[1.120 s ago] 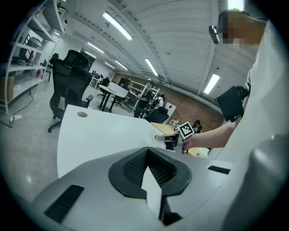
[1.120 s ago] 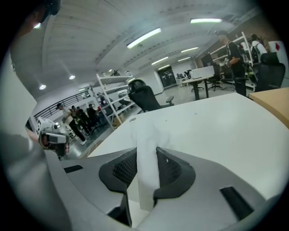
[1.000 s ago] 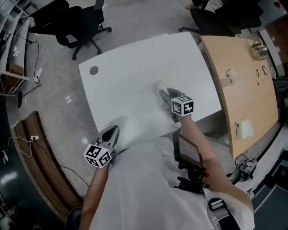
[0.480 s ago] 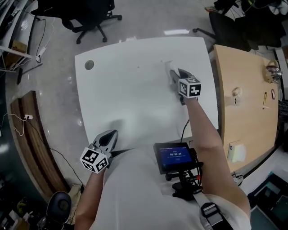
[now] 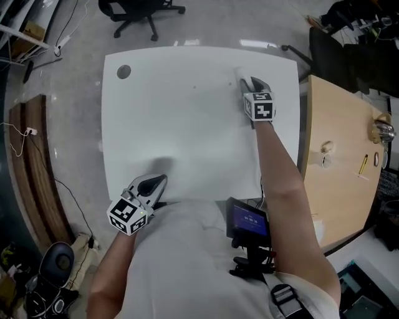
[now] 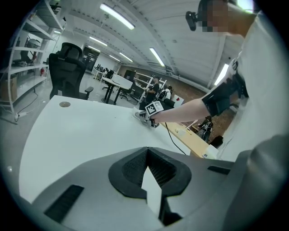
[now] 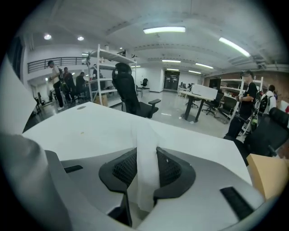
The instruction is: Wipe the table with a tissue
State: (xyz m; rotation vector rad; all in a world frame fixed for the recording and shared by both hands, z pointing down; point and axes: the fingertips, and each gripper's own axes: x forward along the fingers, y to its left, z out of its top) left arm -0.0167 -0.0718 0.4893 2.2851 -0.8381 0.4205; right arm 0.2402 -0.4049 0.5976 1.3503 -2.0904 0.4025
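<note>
The white table fills the middle of the head view. My right gripper reaches to its far right part, shut on a white tissue that lies against the tabletop ahead of the jaws. In the right gripper view the tissue runs as a strip between the dark pads. My left gripper rests at the table's near edge with its jaws together and nothing in them. The left gripper view shows its own tips meeting, and the right gripper far across the table.
A grey round cap sits in the table's far left corner. A wooden table with small items adjoins on the right. A black office chair stands beyond the far edge. A small screen hangs at the person's chest.
My right gripper has swept the tissue across the table, away from the person toward the far right corner. The left gripper has stayed by the near edge.
</note>
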